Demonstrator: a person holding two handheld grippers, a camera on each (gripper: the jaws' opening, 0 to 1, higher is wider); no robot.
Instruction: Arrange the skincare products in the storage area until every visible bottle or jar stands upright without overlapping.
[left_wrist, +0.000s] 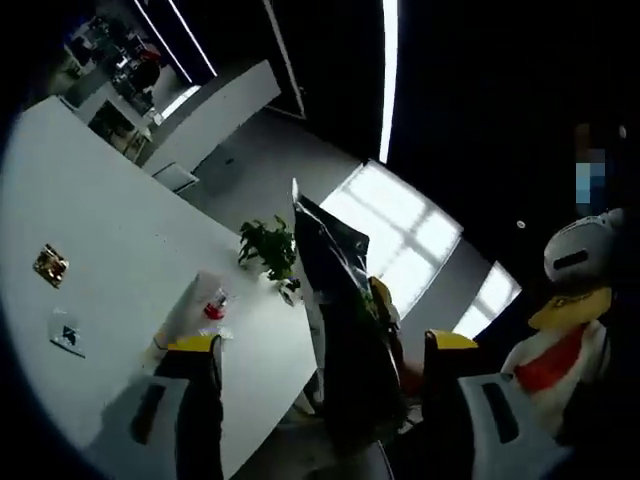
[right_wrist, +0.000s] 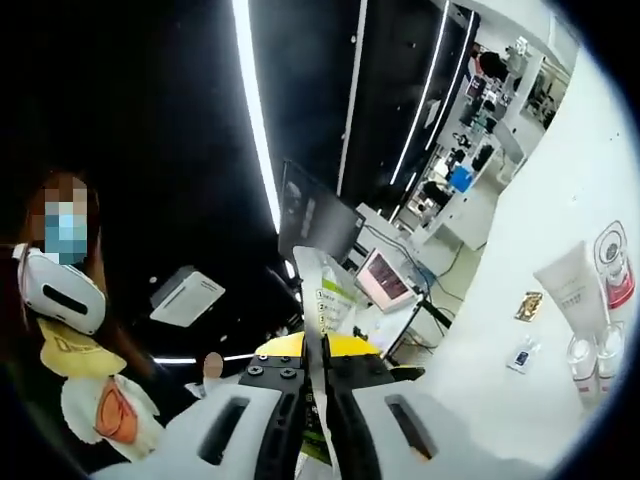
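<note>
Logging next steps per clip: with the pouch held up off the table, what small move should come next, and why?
Probably lower the right gripper toward the table. Its jaws are shut on the pouch, which is raised off the table, while the tube and bottles sit there.

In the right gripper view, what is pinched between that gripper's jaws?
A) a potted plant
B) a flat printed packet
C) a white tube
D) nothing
B: the right gripper has its jaws closed on a thin printed packet that rises edge-on between them; the white tube lies apart on the table.
</note>
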